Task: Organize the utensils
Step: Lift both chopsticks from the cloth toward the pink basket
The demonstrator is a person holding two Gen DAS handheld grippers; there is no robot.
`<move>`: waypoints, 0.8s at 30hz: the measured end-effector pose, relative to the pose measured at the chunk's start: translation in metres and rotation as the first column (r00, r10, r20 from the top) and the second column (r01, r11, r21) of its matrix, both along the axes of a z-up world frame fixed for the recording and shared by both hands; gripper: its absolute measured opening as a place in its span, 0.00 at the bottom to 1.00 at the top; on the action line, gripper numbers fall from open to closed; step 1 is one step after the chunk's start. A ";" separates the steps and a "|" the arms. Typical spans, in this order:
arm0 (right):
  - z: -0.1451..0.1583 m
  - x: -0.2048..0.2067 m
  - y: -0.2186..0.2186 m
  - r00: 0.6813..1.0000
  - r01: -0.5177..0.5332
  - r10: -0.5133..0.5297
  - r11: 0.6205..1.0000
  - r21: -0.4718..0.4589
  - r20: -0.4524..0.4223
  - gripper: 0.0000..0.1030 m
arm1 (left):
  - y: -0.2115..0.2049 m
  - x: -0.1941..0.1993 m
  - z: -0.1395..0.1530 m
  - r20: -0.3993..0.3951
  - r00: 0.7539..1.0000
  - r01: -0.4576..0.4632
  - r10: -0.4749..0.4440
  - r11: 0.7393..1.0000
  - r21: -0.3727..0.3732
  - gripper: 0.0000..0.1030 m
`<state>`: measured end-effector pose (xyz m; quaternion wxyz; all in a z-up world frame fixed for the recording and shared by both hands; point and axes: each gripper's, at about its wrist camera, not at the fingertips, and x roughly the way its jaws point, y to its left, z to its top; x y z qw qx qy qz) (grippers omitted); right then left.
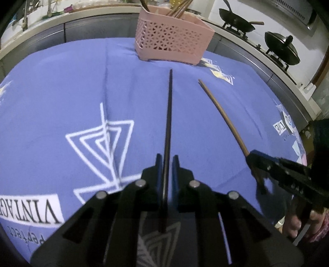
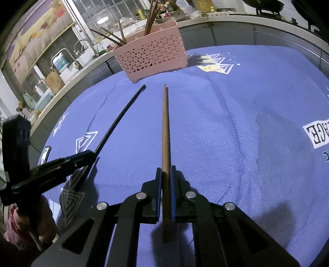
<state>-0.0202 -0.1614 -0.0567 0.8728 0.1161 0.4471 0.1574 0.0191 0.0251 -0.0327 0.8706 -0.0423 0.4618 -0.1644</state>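
left gripper (image 1: 167, 164): fingers clamped on the black chopstick (image 1: 169, 115), which runs forward beyond their tips
right gripper (image 2: 165, 174): fingers clamped on the brown chopstick (image 2: 165, 123)
pink basket (image 1: 171, 40): ahead of both fingertips (chopsticks stand inside)
table (image 1: 61, 82): blue cloth beneath

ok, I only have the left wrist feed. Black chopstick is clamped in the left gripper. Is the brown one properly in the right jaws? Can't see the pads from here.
Observer: Yes. In the right wrist view the right gripper is shut on the brown chopstick, which runs straight out between the blue pads.
Operator: What's on the basket's left side?
Observer: The pink basket has dark chopsticks leaning out of its left end, plus an upright brown bunch.
Operator: Anything left of the table?
Observer: A counter with a sink faucet.
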 end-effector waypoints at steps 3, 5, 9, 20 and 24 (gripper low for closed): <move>-0.001 0.000 0.000 1.000 0.002 -0.002 1.000 0.009 0.001 0.08 | -0.007 0.010 0.001 0.014 1.000 0.009 -0.009 1.000 0.029 0.09; -0.001 0.000 -0.001 1.000 0.001 -0.001 1.000 0.012 0.001 0.08 | -0.009 0.012 0.001 0.006 1.000 0.010 -0.010 0.999 0.034 0.08; -0.001 -0.001 -0.004 1.000 0.006 -0.006 1.000 0.019 0.002 0.08 | -0.006 0.005 0.001 -0.021 0.999 0.027 -0.027 0.999 0.023 0.06; -0.003 0.000 -0.006 1.000 0.009 -0.009 0.999 0.043 0.007 0.09 | -0.007 -0.011 0.001 -0.094 0.994 0.051 -0.052 0.999 -0.010 0.14; -0.002 0.000 -0.006 1.000 0.006 -0.007 0.999 0.047 0.003 0.09 | -0.018 0.012 0.004 -0.074 0.996 0.058 -0.056 0.998 0.024 0.25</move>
